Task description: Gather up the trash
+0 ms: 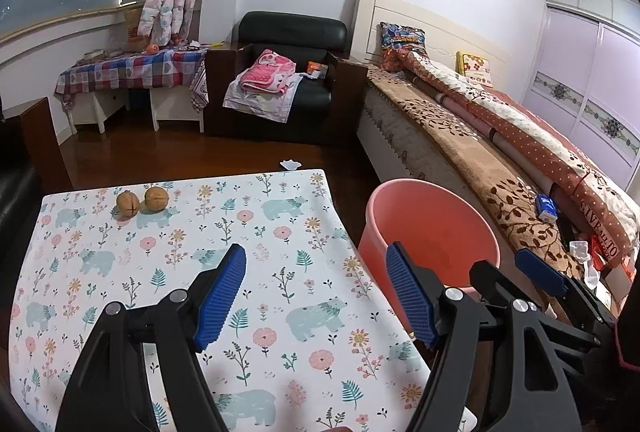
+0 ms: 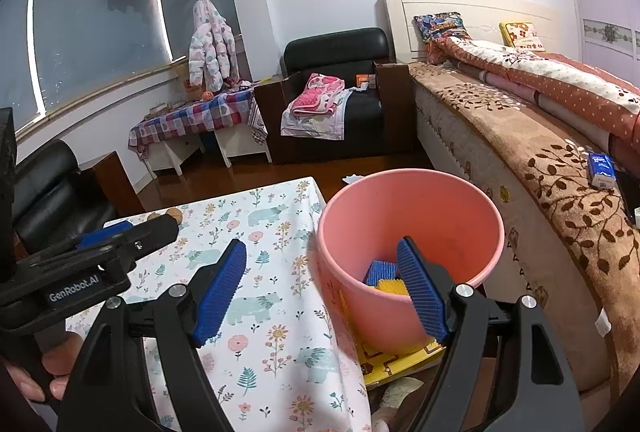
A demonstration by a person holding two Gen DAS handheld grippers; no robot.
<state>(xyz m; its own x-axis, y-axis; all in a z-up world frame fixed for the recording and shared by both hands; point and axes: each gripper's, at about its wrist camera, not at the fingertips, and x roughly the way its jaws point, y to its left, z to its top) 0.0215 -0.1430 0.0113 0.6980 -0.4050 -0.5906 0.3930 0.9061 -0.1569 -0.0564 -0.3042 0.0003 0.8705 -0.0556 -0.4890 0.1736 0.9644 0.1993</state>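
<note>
Both my grippers gape empty – left gripper (image 1: pixel 316 296) over the table (image 1: pixel 280 312), right gripper (image 2: pixel 322 292) at the pink bin (image 2: pixel 408 216) just right of it. Blue and yellow scraps (image 2: pixel 382 278) lie inside already; two walnuts (image 1: pixel 143 201) wait at the far left – my guess, those remain.

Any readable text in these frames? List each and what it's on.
"GenRobot.AI": white print on the left gripper body, seen from the right wrist.
Red-and-white cloth on the bed: letters only partly legible.
Blue packet: print too small.
Orange box on armchair: blurred.
</note>
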